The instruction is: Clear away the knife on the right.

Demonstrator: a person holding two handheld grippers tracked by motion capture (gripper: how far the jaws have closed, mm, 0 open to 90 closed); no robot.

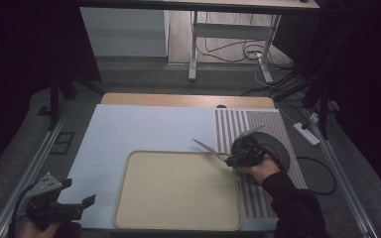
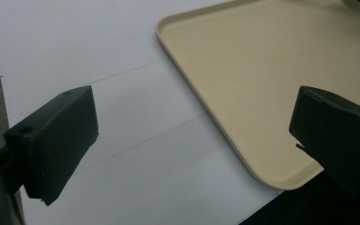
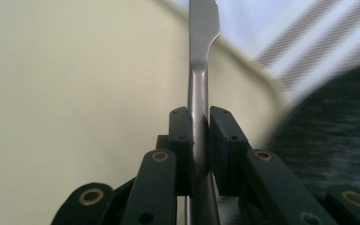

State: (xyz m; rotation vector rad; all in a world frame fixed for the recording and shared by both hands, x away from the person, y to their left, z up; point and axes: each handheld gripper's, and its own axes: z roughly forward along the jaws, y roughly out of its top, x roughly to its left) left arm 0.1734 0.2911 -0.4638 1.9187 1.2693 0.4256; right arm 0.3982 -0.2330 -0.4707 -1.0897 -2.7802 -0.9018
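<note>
While the right gripper (image 1: 233, 159) clamps a table knife (image 3: 200, 93) by its handle, blade out over the beige tray's (image 1: 124, 181) far-right corner, the carrying step looks underway; next comes lowering it flat onto the tray. The left gripper (image 1: 79, 204) waits, jaws apart, beside the tray's near-left corner.

The high view looks forward and down over the whole bench (image 1: 129, 129). Each gripper view sits close, looking along its own fingers. All three share the beige tray (image 1: 178, 225) (image 2: 262, 70) (image 3: 75, 93).
</note>
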